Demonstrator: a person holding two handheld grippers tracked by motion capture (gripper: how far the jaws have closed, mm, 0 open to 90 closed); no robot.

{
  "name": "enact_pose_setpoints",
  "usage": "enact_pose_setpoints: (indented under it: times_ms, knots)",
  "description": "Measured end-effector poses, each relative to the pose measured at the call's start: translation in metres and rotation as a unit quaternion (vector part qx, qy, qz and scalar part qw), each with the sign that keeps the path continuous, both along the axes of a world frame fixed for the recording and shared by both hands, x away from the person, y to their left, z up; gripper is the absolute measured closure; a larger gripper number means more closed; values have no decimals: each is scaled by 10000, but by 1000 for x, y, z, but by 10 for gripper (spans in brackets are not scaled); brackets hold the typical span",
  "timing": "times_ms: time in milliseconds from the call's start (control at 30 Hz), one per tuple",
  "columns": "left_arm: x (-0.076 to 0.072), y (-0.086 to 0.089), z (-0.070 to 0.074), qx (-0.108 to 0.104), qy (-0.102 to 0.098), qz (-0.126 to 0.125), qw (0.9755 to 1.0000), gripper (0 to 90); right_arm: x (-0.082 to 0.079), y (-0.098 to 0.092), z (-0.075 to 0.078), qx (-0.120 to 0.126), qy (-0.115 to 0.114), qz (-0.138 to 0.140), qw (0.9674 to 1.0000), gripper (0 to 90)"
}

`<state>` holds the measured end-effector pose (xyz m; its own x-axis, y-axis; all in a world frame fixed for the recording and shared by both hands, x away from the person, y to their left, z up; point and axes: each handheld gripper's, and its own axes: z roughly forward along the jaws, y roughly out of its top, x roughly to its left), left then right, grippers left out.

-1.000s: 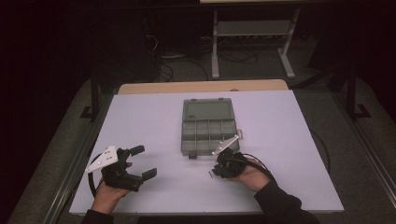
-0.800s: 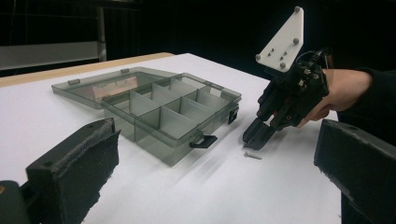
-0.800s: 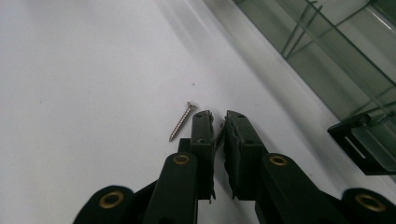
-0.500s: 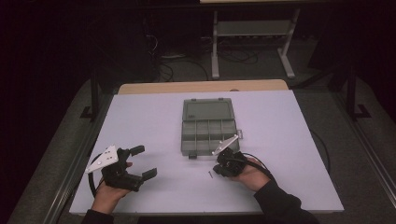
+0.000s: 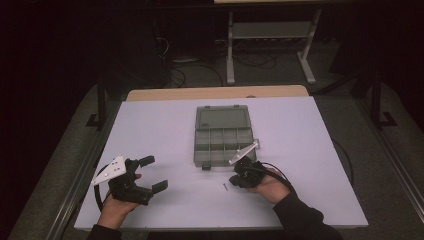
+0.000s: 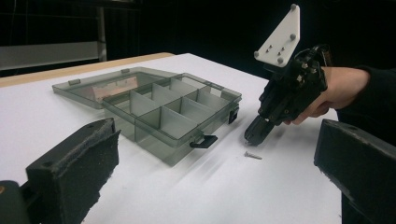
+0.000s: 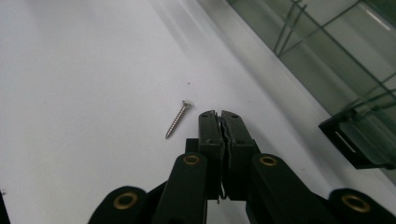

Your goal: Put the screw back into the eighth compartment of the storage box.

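Dark room, grey floor (image 5: 60, 165), white table (image 5: 310, 150), metal stand (image 5: 270, 45) behind.

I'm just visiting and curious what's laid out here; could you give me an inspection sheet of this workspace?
Surface: white table, bare around the work.
Job's things: small screw lying loose on the table; grey compartment box with its lid open flat, compartments look empty.
Clutter: nothing seen.
Grippers: right tool shut with nothing between its jaws, tips beside the screw; left tool open, holding nothing.
Cables: black cable trailing from the right tool.
Surroundings: dark room, metal stand behind the table.
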<state>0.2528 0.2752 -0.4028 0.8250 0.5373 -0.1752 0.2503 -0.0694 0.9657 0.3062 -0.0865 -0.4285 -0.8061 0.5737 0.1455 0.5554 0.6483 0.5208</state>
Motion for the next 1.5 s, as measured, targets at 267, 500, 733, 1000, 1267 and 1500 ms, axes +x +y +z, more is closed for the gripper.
enact_pose_setpoints:
  times_ms: [267,500,733,1000,1267,1500]
  knots:
    - [-1,1,0,-43,1,25,10000,0,1,-8,12,164,1,3,9999,872]
    - [0,2,1,-40,-24,54,10000,0,0,-13,24,319,-40,25,9995,872]
    - [0,1,0,17,-18,24,10000,0,2,-20,37,440,-154,-31,9989,873]
    - [0,0,1,44,-53,11,10000,0,6,-26,49,490,-282,-112,9983,872]
    - [-1,0,0,-15,-14,34,10000,0,13,-28,56,545,-355,-217,9976,873]
    - [-1,1,0,21,-25,43,10000,0,23,-34,65,607,-488,-378,9962,872]
